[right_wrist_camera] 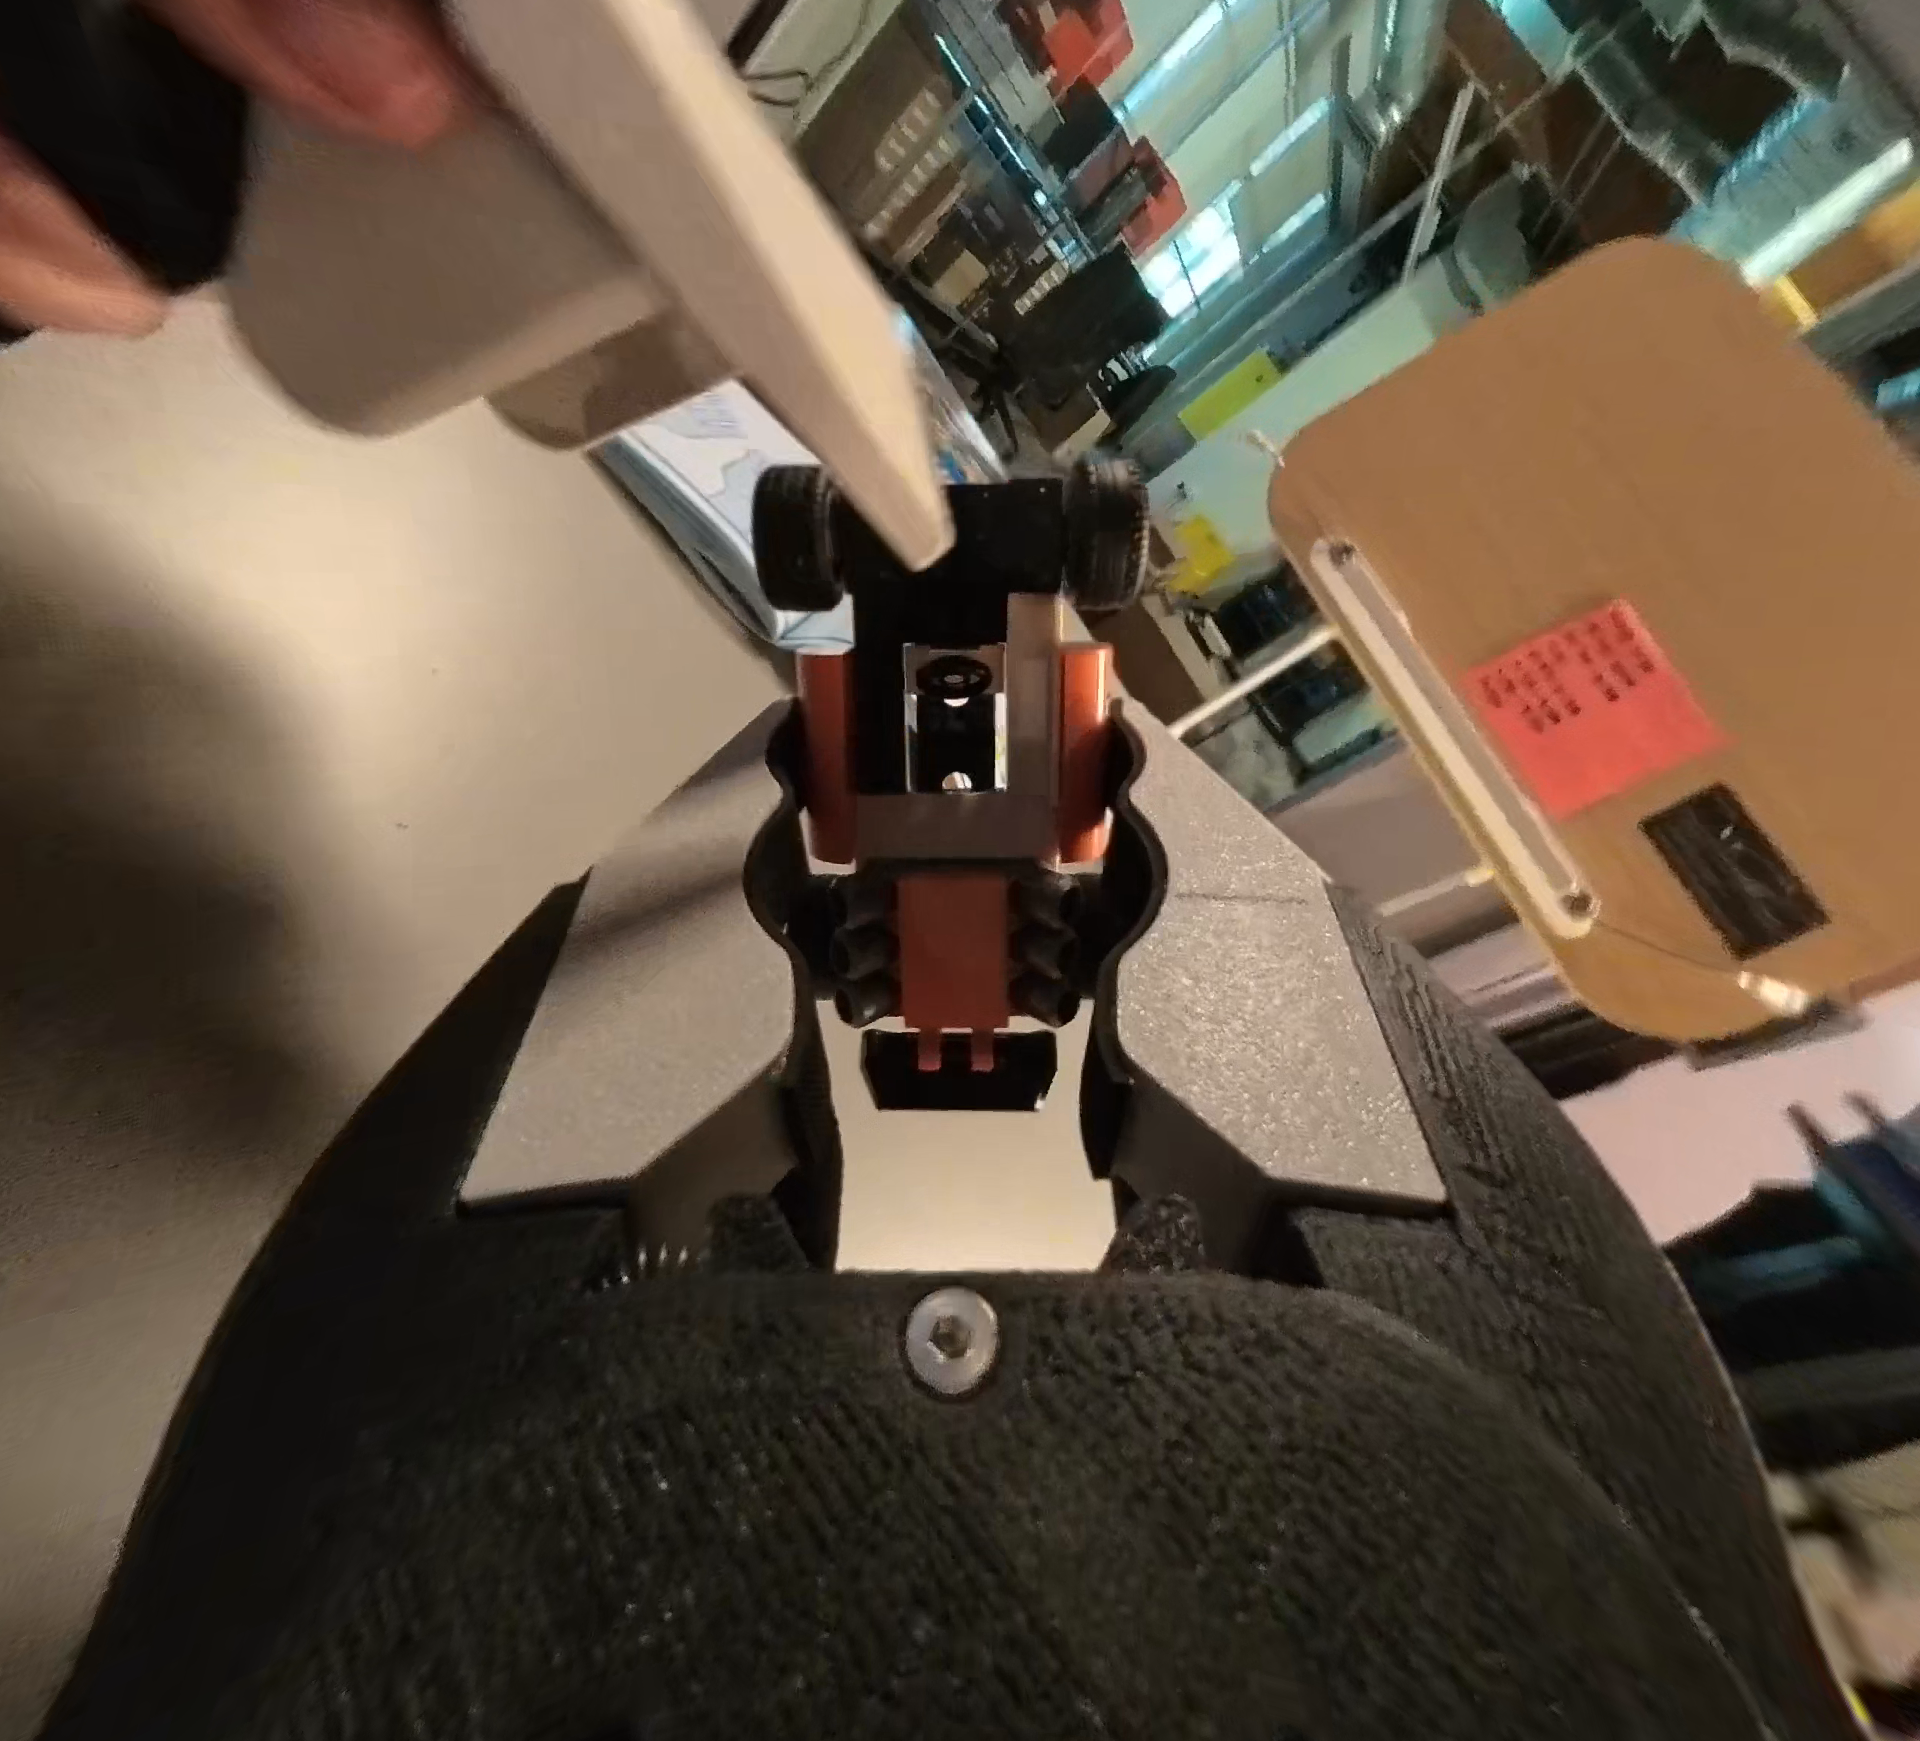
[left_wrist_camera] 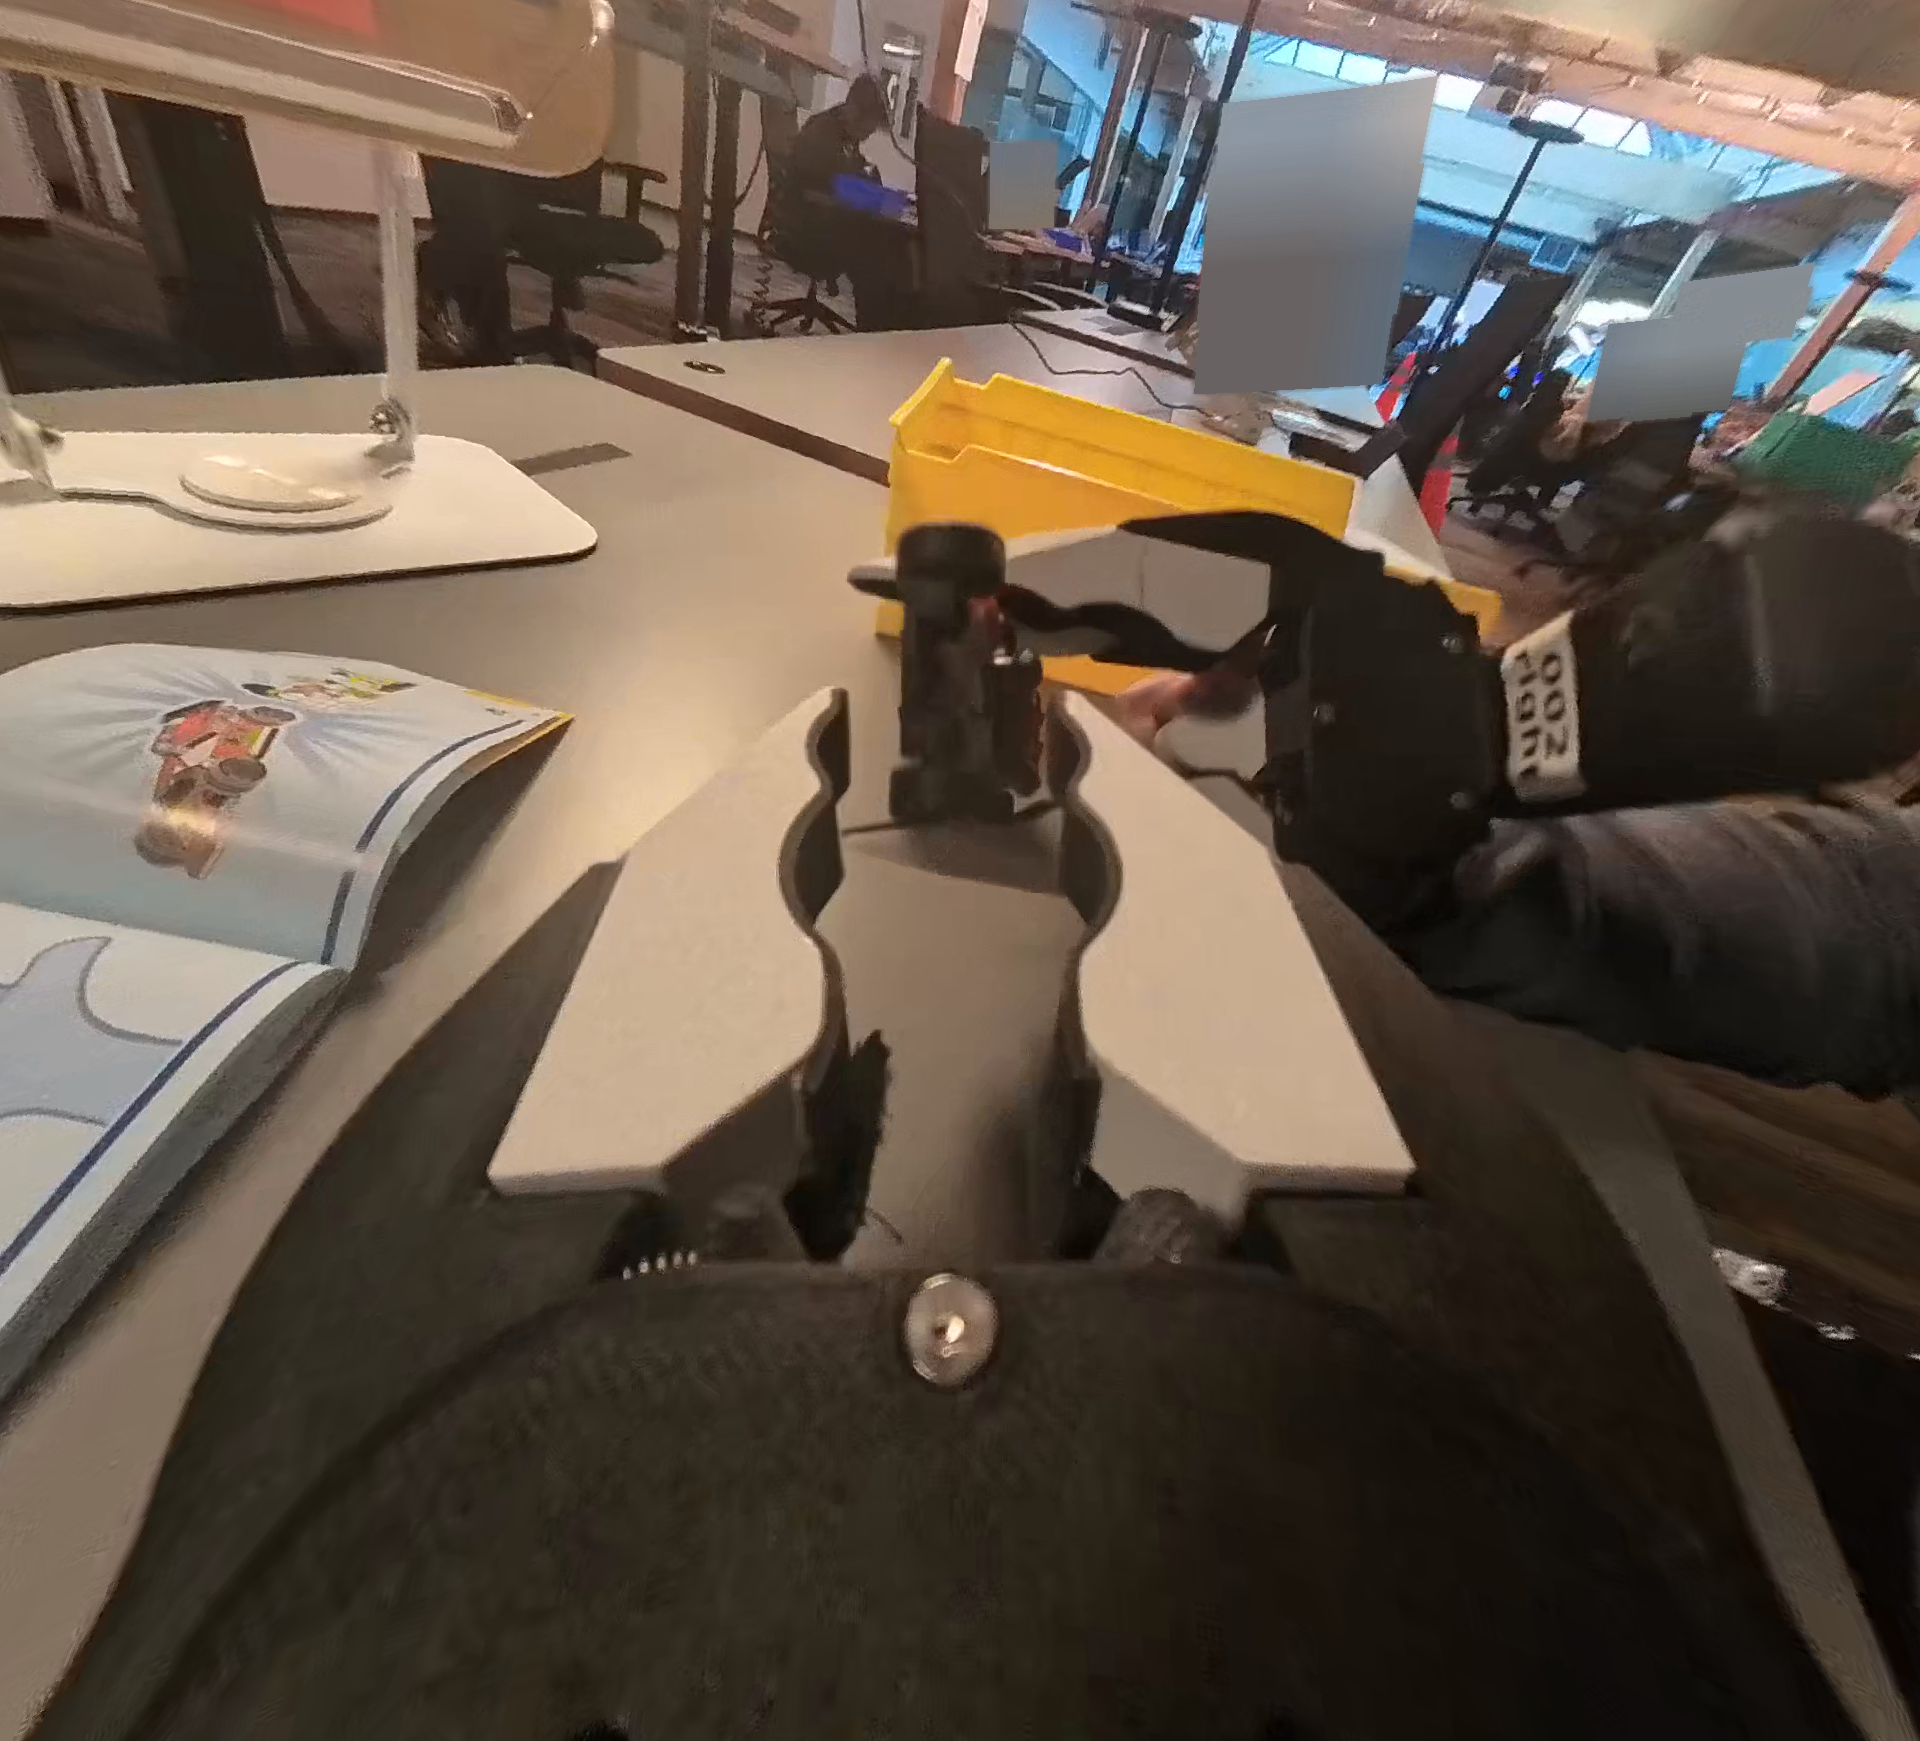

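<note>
Toy car [right_wrist_camera: 951, 756], red and black brick build with black wheels, sits up off the table, clamped between the right gripper [right_wrist_camera: 951, 761] pads, which press on its red sides. Only one pair of wheels is visible, sticking out past the fingertips. In the left wrist view the car [left_wrist_camera: 961, 694] stands on end between the two tools, blurred.

Left gripper [left_wrist_camera: 951, 735] fingers are apart around the car's lower end; its right fingertip is close against the car, with a gap on the left side. In the right wrist view one of its grey fingers [right_wrist_camera: 727, 237] crosses in front and covers part of the wheel end.

Around: grey table [left_wrist_camera: 675, 569], open booklet [left_wrist_camera: 208, 818] to the left, white lamp base [left_wrist_camera: 260, 496] behind it, yellow bin [left_wrist_camera: 1091, 465] just beyond the car. A tan board [right_wrist_camera: 1610, 600] with a red sticker stands on the right.
</note>
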{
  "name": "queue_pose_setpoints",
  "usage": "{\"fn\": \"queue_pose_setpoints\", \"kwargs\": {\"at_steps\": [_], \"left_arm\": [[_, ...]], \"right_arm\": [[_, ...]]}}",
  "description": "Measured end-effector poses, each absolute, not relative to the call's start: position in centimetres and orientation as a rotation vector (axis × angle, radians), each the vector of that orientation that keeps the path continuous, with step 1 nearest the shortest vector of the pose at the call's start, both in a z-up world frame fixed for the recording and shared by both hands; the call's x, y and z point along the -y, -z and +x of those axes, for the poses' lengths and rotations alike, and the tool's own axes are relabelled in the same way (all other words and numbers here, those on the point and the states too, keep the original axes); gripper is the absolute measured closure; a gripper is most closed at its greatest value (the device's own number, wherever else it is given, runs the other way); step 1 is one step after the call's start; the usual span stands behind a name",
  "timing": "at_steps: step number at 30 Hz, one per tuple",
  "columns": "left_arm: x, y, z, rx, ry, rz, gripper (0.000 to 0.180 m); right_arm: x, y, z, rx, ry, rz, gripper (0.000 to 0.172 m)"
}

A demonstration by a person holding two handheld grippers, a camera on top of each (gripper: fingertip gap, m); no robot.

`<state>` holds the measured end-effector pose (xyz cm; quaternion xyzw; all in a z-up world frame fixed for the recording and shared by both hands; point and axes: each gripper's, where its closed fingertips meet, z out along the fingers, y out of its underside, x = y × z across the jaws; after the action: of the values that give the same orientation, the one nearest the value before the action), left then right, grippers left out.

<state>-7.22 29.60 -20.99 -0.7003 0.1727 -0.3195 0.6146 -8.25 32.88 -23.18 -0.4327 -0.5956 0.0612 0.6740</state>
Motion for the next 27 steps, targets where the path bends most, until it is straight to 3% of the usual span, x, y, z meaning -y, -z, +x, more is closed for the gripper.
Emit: {"fn": "queue_pose_setpoints", "kwargs": {"at_steps": [4,10,14,19,23,27], "left_arm": [[-29.0,21.0,-7.7,-0.419,0.840,-1.642,0.169],[-29.1,22.9,-7.3,-0.508,0.756,-1.760,0.165],[-30.4,22.5,-9.6,-0.354,0.684,-1.754,0.144],[-31.3,21.6,-13.1,-0.209,0.608,-1.700,0.151],[-31.6,22.0,-14.1,-0.166,0.594,-1.709,0.153],[-31.9,22.4,-14.5,-0.139,0.606,-1.719,0.154]], "right_arm": [[-31.9,23.8,-8.6,1.432,-0.038,-0.838,0.116],[-31.4,24.1,-8.7,1.472,-0.030,-0.799,0.116],[-32.3,25.1,-7.7,1.575,-0.218,-1.025,0.117],[-30.3,30.0,-5.3,1.938,-0.664,-1.654,0.117],[-30.2,31.5,-5.4,2.019,-0.644,-1.700,0.117],[-30.6,31.4,-4.9,1.978,-0.615,-1.702,0.104]]}}
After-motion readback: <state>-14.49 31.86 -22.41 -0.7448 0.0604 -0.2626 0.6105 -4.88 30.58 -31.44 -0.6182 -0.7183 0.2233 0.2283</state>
